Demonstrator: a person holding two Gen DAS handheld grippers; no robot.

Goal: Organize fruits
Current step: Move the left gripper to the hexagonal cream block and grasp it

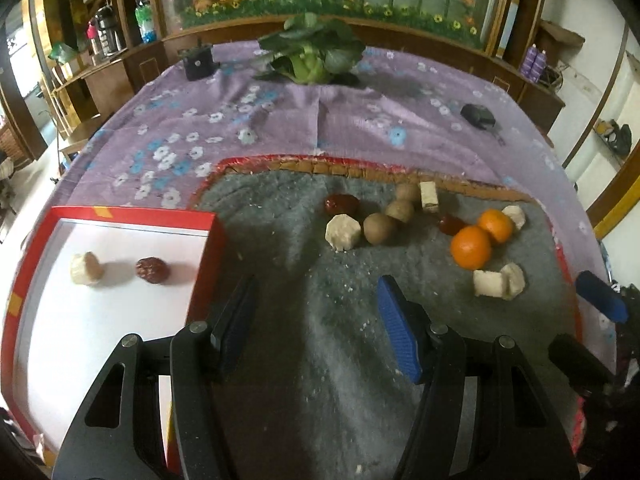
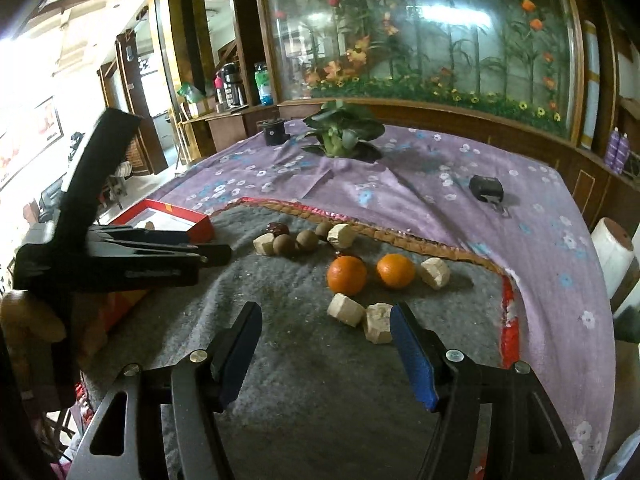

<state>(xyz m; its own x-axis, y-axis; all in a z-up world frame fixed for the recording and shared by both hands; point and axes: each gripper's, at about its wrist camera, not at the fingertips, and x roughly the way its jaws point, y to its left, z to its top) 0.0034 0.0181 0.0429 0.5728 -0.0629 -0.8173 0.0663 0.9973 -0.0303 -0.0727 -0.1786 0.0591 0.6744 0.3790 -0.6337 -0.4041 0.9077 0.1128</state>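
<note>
wrist views – low, facing cabinet | shared – oranges (image 1: 471, 247) (image 2: 347, 277)

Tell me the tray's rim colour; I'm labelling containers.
Red, with small yellow marks, around a white floor: the tray shows best in the left wrist view.

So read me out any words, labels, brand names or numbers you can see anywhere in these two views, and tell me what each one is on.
No text can be read in either view.
Left gripper: embossed lettering on its side, too blurred to read.
Red tray: yellow marks on the rim, no letters visible.
Purple bottles: labels too small to read.
Framed picture on the left wall: washed out by glare.
</note>
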